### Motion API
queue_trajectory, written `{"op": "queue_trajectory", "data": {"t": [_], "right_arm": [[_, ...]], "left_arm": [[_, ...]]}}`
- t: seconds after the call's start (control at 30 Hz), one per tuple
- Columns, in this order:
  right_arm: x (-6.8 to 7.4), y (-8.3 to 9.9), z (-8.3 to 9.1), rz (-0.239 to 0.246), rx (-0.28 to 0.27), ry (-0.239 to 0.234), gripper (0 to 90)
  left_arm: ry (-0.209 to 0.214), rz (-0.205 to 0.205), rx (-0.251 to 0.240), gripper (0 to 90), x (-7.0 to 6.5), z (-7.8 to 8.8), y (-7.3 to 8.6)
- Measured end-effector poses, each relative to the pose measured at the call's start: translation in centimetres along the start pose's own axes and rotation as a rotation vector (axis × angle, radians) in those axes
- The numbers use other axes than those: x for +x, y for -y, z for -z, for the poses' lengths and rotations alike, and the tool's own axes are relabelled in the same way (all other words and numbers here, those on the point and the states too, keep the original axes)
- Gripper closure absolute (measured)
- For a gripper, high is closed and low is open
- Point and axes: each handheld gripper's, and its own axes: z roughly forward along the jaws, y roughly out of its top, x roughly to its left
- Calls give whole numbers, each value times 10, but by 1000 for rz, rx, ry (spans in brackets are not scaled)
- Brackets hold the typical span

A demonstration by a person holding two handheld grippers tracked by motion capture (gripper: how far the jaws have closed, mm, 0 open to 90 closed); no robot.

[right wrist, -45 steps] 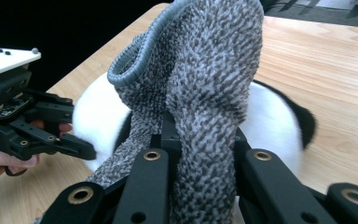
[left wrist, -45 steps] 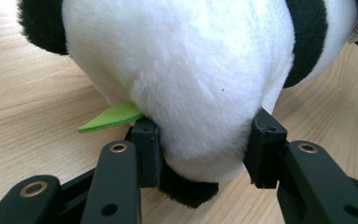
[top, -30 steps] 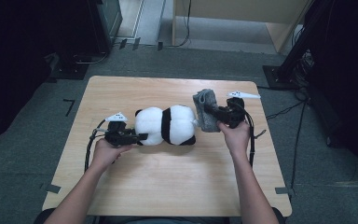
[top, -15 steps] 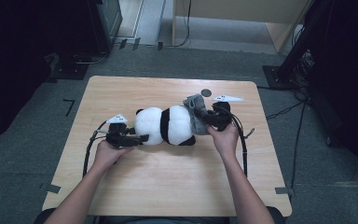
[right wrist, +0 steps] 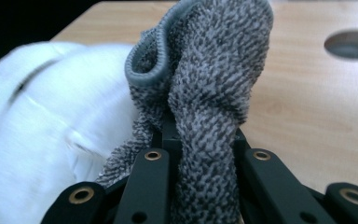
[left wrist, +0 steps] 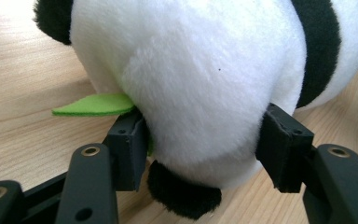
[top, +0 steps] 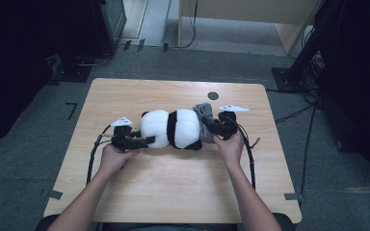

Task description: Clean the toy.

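Pale wooden table point(top: 173, 192): my right gripper point(top: 211, 124) clamps grey knitted cloth point(top: 203, 113) against black-and-white plush panda point(top: 173, 129). My left gripper point(top: 144, 141), jaws just narrowing, straddles its white end, apparently touching.

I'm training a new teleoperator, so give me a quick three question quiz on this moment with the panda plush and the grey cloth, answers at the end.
1. True or false: the right gripper is shut on the grey cloth.
2. Which part of the panda plush sits between the left gripper's jaws? A. its white head end B. its far black legs C. nothing, they stand clear of it
3. What small green thing lies on the table by the left gripper?

Key
1. True: the cloth is bunched tight between the closed jaws.
2. A; the jaws have just been closing around it.
3. A green felt leaf sticking out from under the plush.
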Motion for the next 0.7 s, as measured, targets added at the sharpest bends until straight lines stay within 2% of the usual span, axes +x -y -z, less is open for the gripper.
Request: {"op": "queue_trajectory", "data": {"t": [0.13,0.23,0.4,0.47,0.57,0.7], "right_arm": [[-2,9,-11,-11,83,25,792],[-3,18,-21,-46,96,7,794],[-8,29,-36,-86,179,-15,793],[-12,27,-34,-102,174,-22,789],[-20,22,-25,-125,161,-7,787],[-27,12,-8,-127,106,22,788]], "left_arm": [[-9,-17,19,429,0,1,0],[-10,-11,20,433,1,2,1],[-5,-16,19,433,2,2,1],[0,-17,22,433,3,2,1],[1,-23,30,428,3,3,2],[-2,-27,31,424,3,3,2]]}}
